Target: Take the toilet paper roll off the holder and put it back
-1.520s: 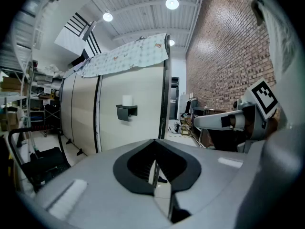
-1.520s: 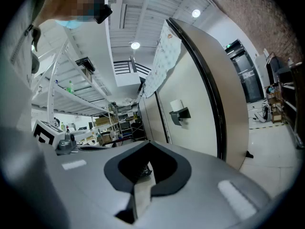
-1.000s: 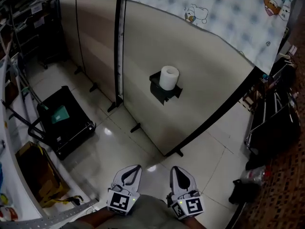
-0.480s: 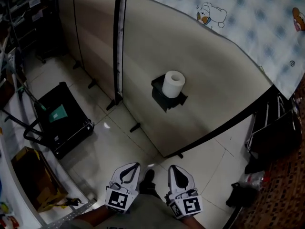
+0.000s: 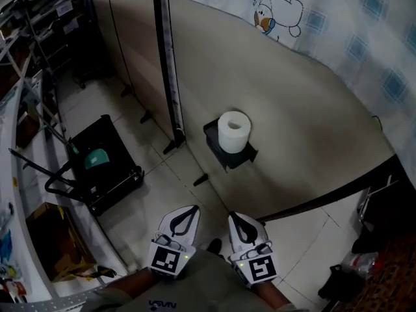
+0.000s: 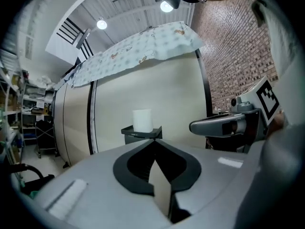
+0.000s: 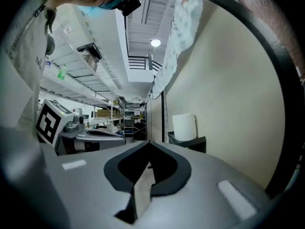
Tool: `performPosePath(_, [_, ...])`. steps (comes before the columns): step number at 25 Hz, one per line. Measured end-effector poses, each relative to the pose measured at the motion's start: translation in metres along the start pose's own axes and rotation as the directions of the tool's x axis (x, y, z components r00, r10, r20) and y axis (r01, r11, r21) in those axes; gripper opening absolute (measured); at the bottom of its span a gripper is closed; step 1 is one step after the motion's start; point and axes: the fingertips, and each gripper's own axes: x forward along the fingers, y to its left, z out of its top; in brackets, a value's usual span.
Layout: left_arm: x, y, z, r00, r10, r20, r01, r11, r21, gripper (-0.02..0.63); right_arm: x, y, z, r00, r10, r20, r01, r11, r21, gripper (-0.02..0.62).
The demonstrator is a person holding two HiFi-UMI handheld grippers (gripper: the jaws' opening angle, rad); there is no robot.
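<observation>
Far left, on the tiled floor [image 5: 153,197]: a black trolley [image 5: 97,171], well apart from the work.

Lower middle: left gripper [image 5: 190,210], jaws pressed together with nothing between them, pointing toward the wall and well short of it. Just beside it on the right: right gripper [image 5: 234,218], also closed tight and empty. Both low and close to the body.

Above, a little to the right: toilet paper roll [image 5: 234,130], white, standing upright on its end in a black holder [image 5: 227,156] fixed to the beige partition [image 5: 312,135]. Appears to sit in a tray rather than on a bar. Shows straight ahead past the closed tips in both gripper views.

Probably very light and soft on the outside, so easy to dent under a hard squeeze. Not slippery, thanks to the paper surface. Best taken across the side wall in its upper half, above the tray rim. Needs jaws opened wider than the roll first, then a gentle close and a straight lift. Cannot tell where the loose end lies; may unwind if caught.

Further right, along the top of the partition: a checked cloth [image 5: 338,31] hanging down.
</observation>
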Motion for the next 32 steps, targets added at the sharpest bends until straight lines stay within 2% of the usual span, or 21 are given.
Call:
performPosePath(6, [0.038, 0.016, 0.014, 0.999, 0.042, 0.006, -0.042, 0.999, 0.004, 0.005, 0.020, -0.033, 0.007, 1.000, 0.010, 0.009, -0.009, 1.000, -0.027, 0.000])
performPosePath(9, [0.057, 0.027, 0.019, 0.999, 0.033, 0.011, -0.033, 0.999, -0.002, 0.005, 0.031, -0.044, 0.008, 1.000, -0.008, -0.002, 0.008, 1.000, -0.025, 0.000])
performPosePath(16, [0.099, 0.048, 0.031, 0.995, -0.095, 0.043, 0.095, 0.995, 0.013, 0.005, 0.063, -0.057, 0.029, 0.995, -0.101, 0.009, 0.101, 0.993, -0.057, 0.000])
performPosePath(20, [0.119, 0.065, 0.042, 0.987, -0.153, 0.047, 0.151, 0.988, 0.036, 0.005, 0.085, -0.063, 0.053, 0.993, -0.113, -0.015, 0.110, 0.984, -0.140, 0.004])
performPosePath(21, [0.124, 0.069, 0.043, 0.985, -0.168, 0.043, 0.166, 0.985, 0.044, 0.005, 0.092, -0.065, 0.059, 0.994, -0.105, -0.030, 0.098, 0.980, -0.173, 0.039])
performPosePath(24, [0.138, 0.077, 0.043, 0.975, -0.221, 0.028, 0.219, 0.974, 0.056, 0.017, 0.113, -0.069, 0.074, 0.992, -0.086, -0.097, 0.055, 0.958, -0.282, 0.105])
performPosePath(28, [0.151, 0.084, 0.040, 0.964, -0.265, 0.027, 0.264, 0.963, 0.048, 0.046, 0.141, -0.072, 0.090, 0.977, -0.073, -0.200, -0.020, 0.903, -0.428, 0.157])
performPosePath(30, [0.155, 0.086, 0.037, 0.960, -0.280, 0.029, 0.279, 0.959, 0.042, 0.049, 0.153, -0.077, 0.088, 0.953, -0.080, -0.293, -0.075, 0.872, -0.483, 0.164])
performPosePath(32, [0.158, 0.088, 0.037, 0.953, -0.300, 0.028, 0.299, 0.953, 0.038, 0.049, 0.163, -0.083, 0.082, 0.914, -0.106, -0.392, -0.134, 0.832, -0.538, 0.175])
